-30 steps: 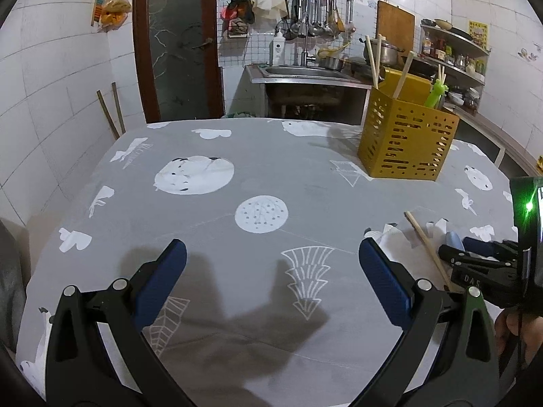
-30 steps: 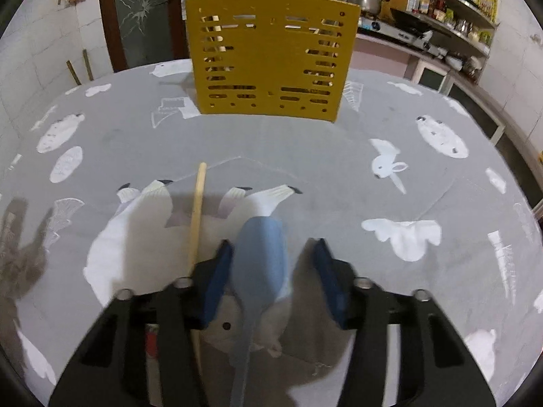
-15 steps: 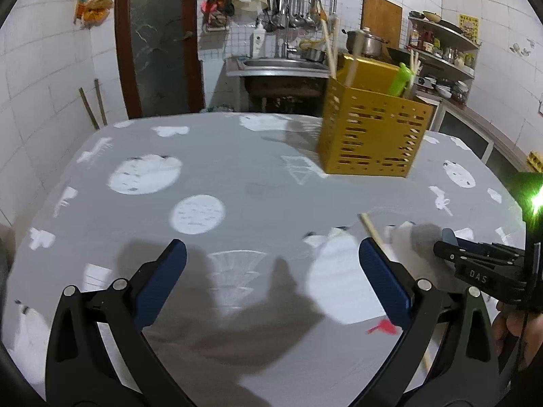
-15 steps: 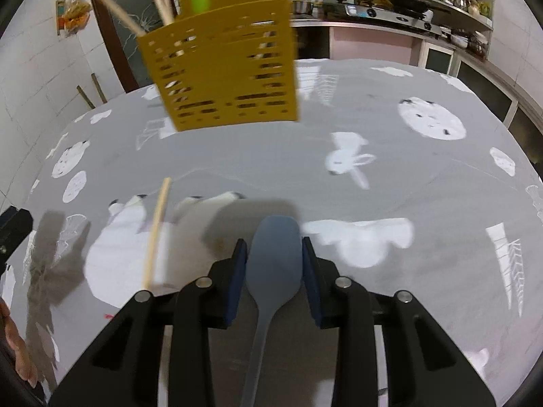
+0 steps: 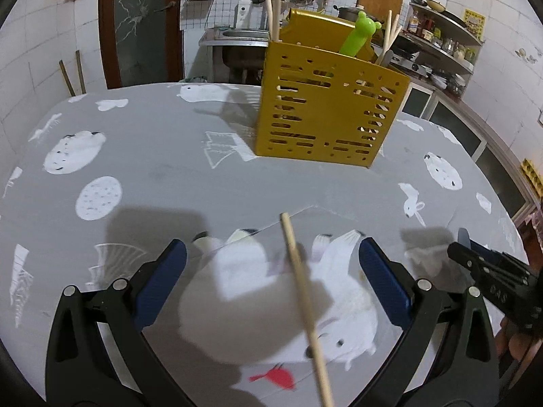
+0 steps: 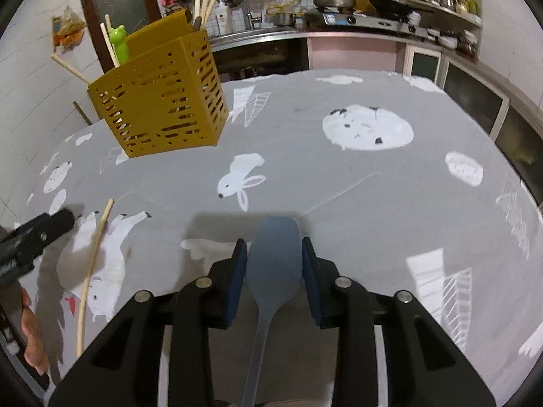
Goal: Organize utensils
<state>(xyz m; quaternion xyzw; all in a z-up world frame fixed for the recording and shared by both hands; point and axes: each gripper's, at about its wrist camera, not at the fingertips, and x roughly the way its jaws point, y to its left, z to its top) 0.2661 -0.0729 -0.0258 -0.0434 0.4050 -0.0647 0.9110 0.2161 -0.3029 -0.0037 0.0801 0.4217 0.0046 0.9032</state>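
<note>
Since one second ago, you have closed your right gripper [image 6: 273, 266] on the blue spoon [image 6: 274, 254] and lifted it off the table [image 6: 339, 183], and you have swung your left gripper [image 5: 271, 281] to the right, so the wooden chopstick [image 5: 303, 300] now lies between its fingers.

Your right gripper grips the spoon by the bowl, with both pads pressed on its sides; the handle points back toward you, under the gripper. The spoon appears to hang just above the cloth. Your left gripper is wide open and holds nothing.

The chopstick is flat on the table, on the white animal print. Its long axis runs almost straight away from the left camera, with the far tip leaning a little to the left, so it lies nearly parallel to the fingers and somewhat nearer the right-side finger [image 5: 381, 281]. I think this is the relation which matters: the pads can close across the thin stick. The left gripper is clearly the nearer one for it.

The yellow utensil holder [image 5: 325, 112] stands farther ahead on the table, well apart from both grippers, with chopsticks and a green utensil [image 5: 356, 39] already inside. From the right wrist view it is ahead and to the left. The left gripper points forward and down at the cloth; the right one is about level.
</note>
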